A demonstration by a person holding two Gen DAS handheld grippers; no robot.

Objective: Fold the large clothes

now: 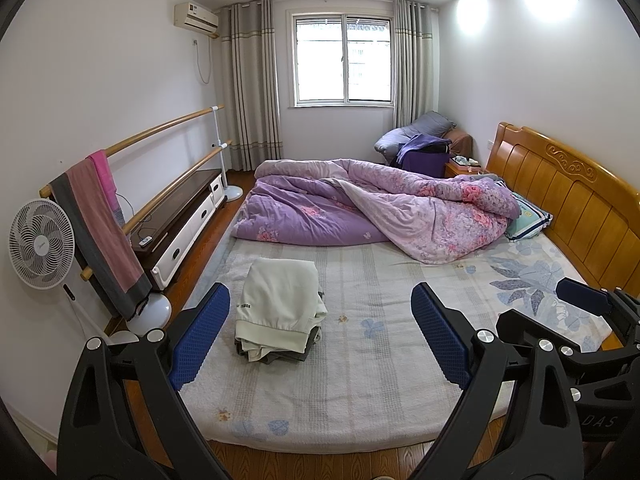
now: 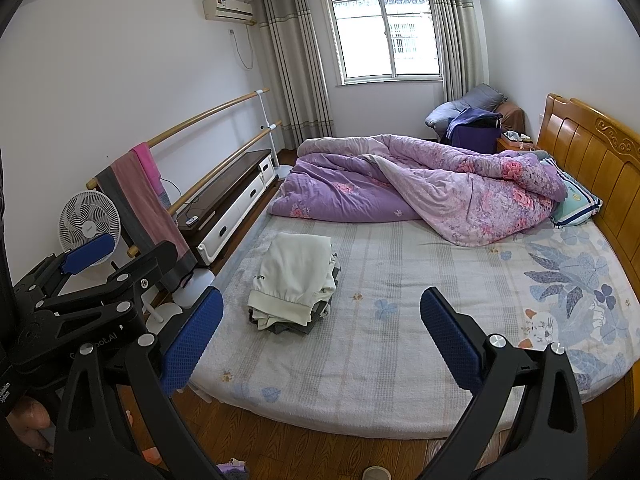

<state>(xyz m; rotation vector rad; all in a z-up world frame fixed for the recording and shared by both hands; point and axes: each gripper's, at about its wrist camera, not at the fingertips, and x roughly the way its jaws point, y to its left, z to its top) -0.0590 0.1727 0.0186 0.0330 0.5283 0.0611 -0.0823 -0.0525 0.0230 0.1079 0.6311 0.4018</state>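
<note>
The left gripper (image 1: 320,332) is held above the foot of the bed (image 1: 360,392), its jaws spread wide with nothing between them. Just inside the left jaw, and a little ahead of it, lies the stack of folded clothes (image 1: 280,308): a cream garment on top with small dark lettering near its hem, and grey pieces showing underneath at the near edge. The stack rests on the pale checked bed cover and touches neither jaw. Beyond the right jaw, the right gripper (image 1: 584,300) shows at the frame's edge, one blue pad visible.

In the right wrist view the right gripper (image 2: 320,332) also hangs over the bed's near edge with jaws spread and empty. The folded stack (image 2: 292,284) sits ahead of the left jaw, between the jaws but closer to that side, well apart from the right jaw. Outside the left jaw the left gripper (image 2: 92,256) is seen from the side.

Far ahead of both pairs of jaws a purple floral quilt (image 1: 380,208) lies rumpled across the far half of the bed, reaching a pillow (image 1: 528,216) against the wooden headboard (image 1: 560,184). Out beyond the left jaws stand a white fan (image 1: 40,244), a wooden double-bar rack (image 1: 160,132) with a pink and grey towel (image 1: 100,232) draped over it, and a low cabinet (image 1: 180,220).
</note>
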